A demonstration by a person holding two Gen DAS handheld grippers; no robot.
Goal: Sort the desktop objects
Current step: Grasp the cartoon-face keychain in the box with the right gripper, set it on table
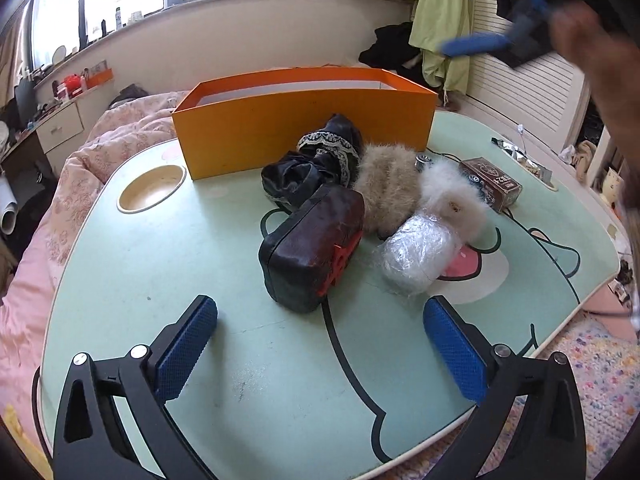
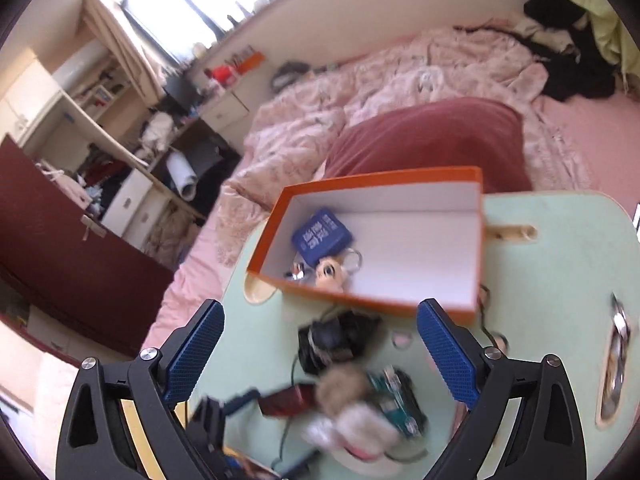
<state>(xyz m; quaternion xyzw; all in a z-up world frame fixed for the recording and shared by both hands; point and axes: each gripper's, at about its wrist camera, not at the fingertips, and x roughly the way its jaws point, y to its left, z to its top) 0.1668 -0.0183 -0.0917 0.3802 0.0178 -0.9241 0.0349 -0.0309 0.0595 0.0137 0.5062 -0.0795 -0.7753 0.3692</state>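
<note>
Both grippers with jaws apart, holding nothing, above a green lap table.
Left gripper faces one dark case, one black fabric bundle, two fur puffs, one wrapped roll; right gripper overlooks one orange box at the far edge of the table, bed beyond.

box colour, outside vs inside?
Box: orange outside, white inside; right wrist view shows it best.

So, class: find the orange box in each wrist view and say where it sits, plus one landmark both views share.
Left wrist view: the orange box stands upper centre, at the table's far edge behind the cluttered pile.
Right wrist view: it sits centre frame, seen from above, with a blue item inside.
Shared landmark: the round cup recess beside the box.
</note>
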